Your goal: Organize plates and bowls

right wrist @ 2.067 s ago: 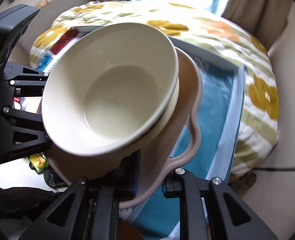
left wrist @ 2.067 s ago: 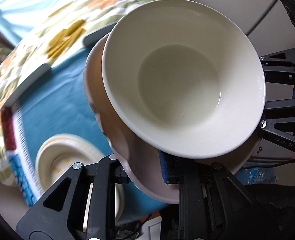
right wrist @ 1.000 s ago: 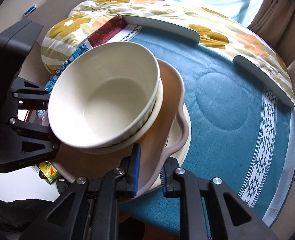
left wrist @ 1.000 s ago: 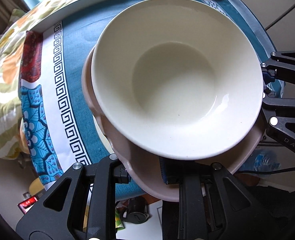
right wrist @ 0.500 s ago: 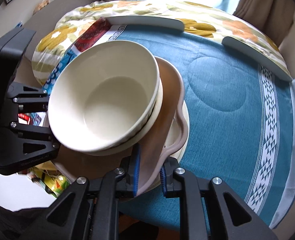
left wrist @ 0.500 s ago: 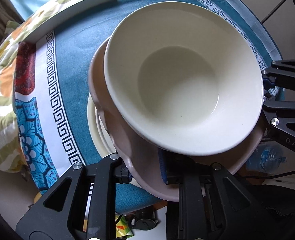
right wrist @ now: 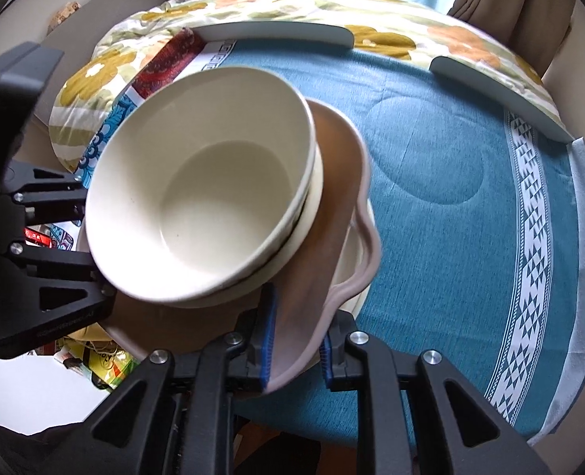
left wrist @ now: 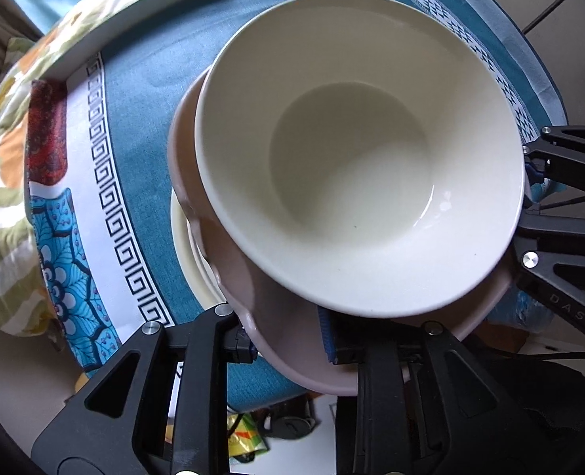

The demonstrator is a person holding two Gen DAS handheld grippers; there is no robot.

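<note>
A pink scalloped plate [left wrist: 229, 261] [right wrist: 332, 198] carries a stack of cream bowls, the top bowl [left wrist: 355, 166] [right wrist: 213, 206] sitting in a second bowl [right wrist: 314, 213]. It lies low over a cream plate [left wrist: 185, 253] [right wrist: 361, 245] on the teal tablecloth [right wrist: 450, 198]; whether they touch I cannot tell. My left gripper [left wrist: 288, 344] has the pink plate's near rim between its pads and its jaws are opening. My right gripper [right wrist: 295, 346] has another part of the rim between its blue pads, its jaws also opening. Each gripper shows at the edge of the other's view.
Grey curved rails [right wrist: 276, 31] line the table's far edge, with a floral quilt [right wrist: 371, 8] behind. The stack sits near the table's front edge [left wrist: 260, 392]; packets and clutter [left wrist: 248, 435] lie on the floor below. Bare teal cloth spreads to the right of the stack.
The pink plate with its bowls has come over the cream plate on the table and sunk close to it. Both grippers stay on its rim.
</note>
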